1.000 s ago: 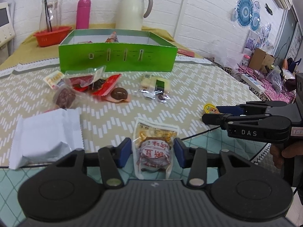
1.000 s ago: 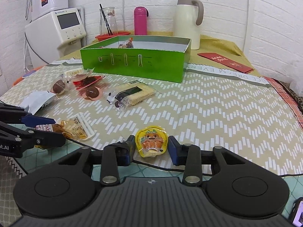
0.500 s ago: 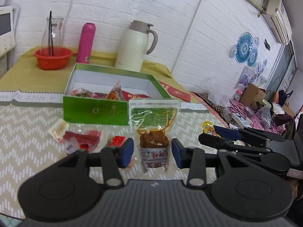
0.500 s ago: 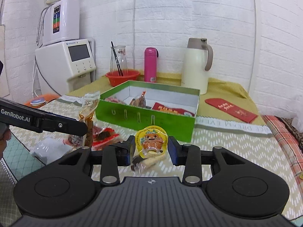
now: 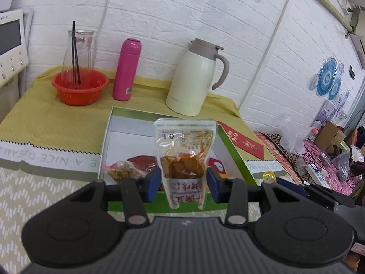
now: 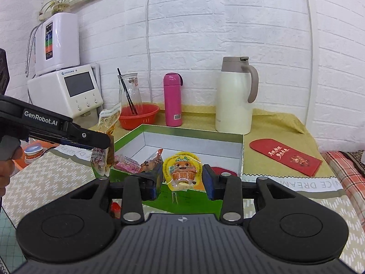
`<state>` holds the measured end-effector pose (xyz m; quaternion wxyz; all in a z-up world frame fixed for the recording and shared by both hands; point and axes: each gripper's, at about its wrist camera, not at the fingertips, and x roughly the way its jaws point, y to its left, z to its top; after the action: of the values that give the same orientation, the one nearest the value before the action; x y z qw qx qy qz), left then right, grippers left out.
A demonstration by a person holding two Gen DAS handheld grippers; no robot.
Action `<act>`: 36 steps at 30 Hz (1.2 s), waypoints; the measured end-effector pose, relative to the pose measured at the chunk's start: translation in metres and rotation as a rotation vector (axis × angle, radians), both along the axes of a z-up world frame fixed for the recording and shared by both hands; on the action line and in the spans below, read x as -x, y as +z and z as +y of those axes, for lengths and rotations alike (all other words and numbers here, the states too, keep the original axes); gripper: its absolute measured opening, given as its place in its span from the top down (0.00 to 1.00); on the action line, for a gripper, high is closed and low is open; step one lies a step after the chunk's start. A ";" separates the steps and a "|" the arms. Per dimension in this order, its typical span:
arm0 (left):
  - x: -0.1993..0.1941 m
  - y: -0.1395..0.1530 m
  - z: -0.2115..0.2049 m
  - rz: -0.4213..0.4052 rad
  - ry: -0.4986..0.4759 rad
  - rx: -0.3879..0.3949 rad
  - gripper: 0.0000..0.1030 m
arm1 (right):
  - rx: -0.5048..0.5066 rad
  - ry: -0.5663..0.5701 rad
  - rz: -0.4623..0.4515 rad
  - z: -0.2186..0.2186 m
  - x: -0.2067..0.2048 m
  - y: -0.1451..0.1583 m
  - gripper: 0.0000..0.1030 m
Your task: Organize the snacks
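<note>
The box (image 6: 240,157) sits on the table (image 6: 285,205), snacks (image 6: 127,165) inside; behind it stand bowl (image 6: 139,119), bottle (image 6: 172,99) and jug (image 6: 235,96).

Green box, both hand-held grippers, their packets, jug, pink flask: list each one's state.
Green box: lidless, snacks inside.
Left hand-held gripper: shut on tofu pouch, held upright.
Right hand-held gripper: shut on yellow egg packet.
White jug: upright, lid closed.
Pink flask: upright, capped.

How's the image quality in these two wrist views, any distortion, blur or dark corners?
Left wrist view: fisheye bends the brick wall; corners vignette black; the held tofu pouch reads sharp. Right wrist view: same curved bricks; the yellow quail-egg pack is crisp; even indoor light, no strong glare.
</note>
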<state>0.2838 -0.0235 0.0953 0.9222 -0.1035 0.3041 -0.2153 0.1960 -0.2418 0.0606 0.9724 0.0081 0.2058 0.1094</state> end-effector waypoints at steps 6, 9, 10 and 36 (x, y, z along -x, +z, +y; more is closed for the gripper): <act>-0.061 -0.012 -0.004 0.055 0.059 -0.062 0.60 | 0.032 -0.018 0.026 0.003 -0.045 -0.014 0.37; -0.086 -0.025 -0.006 0.093 0.070 -0.077 0.60 | 0.031 -0.027 0.067 0.000 -0.073 -0.026 0.36; -0.093 -0.029 -0.007 0.103 0.073 -0.082 0.60 | 0.028 -0.025 0.082 -0.001 -0.080 -0.030 0.36; -0.091 -0.027 -0.008 -0.049 0.220 -0.131 0.08 | -0.015 -0.063 0.059 -0.001 -0.118 -0.037 0.00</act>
<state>0.3745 -0.0319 0.0684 0.9523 -0.0703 0.2815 -0.0948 0.3144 -0.2430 0.0237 0.9688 0.0253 0.2332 0.0800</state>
